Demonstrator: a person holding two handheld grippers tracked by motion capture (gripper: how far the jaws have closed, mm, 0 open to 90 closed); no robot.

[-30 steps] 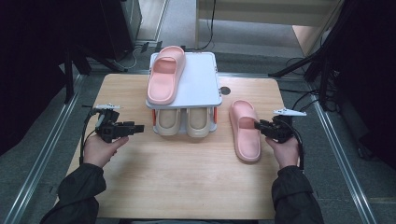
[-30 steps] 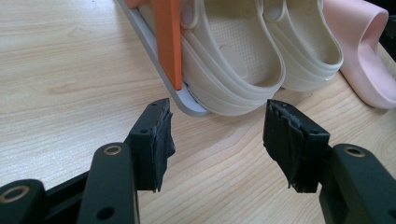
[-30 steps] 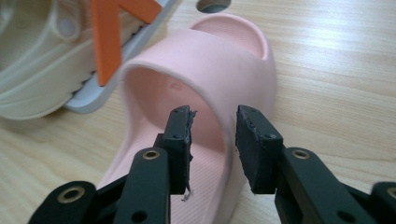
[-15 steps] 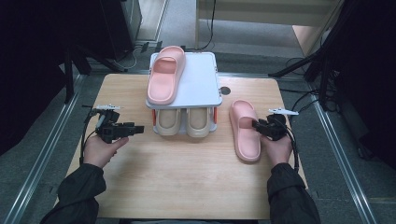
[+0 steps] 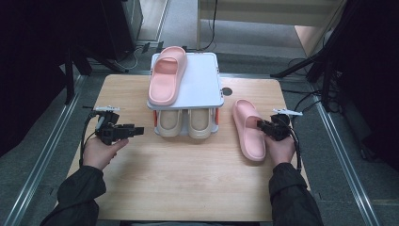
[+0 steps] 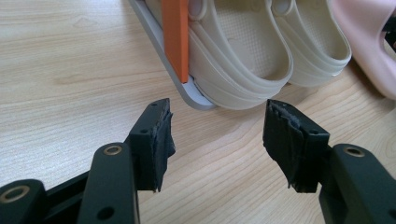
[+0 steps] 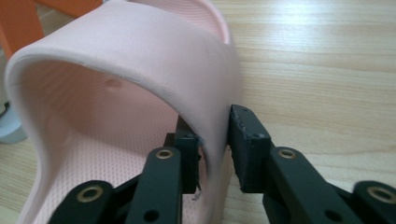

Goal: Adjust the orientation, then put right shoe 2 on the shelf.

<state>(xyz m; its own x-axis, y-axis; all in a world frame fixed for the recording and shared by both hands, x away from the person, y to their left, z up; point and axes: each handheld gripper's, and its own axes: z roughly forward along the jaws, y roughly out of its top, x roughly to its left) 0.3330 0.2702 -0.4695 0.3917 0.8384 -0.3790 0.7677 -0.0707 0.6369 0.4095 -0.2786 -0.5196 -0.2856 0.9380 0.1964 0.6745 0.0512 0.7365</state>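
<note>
A pink slipper lies on the table right of a small white two-level rack. My right gripper is shut on the strap of that slipper, one jaw inside the strap and one outside. A second pink slipper rests on the rack's top shelf. Two beige slippers sit side by side on the lower shelf. My left gripper hovers open left of the rack, its jaws pointing at the beige slippers and the orange rack post.
The wooden table has free room in front of the rack. A round cable hole sits right of the rack. Metal rails and dark stands flank the table.
My right gripper moved left onto the pink slipper's strap and shut on it. The left gripper stayed where it was.
</note>
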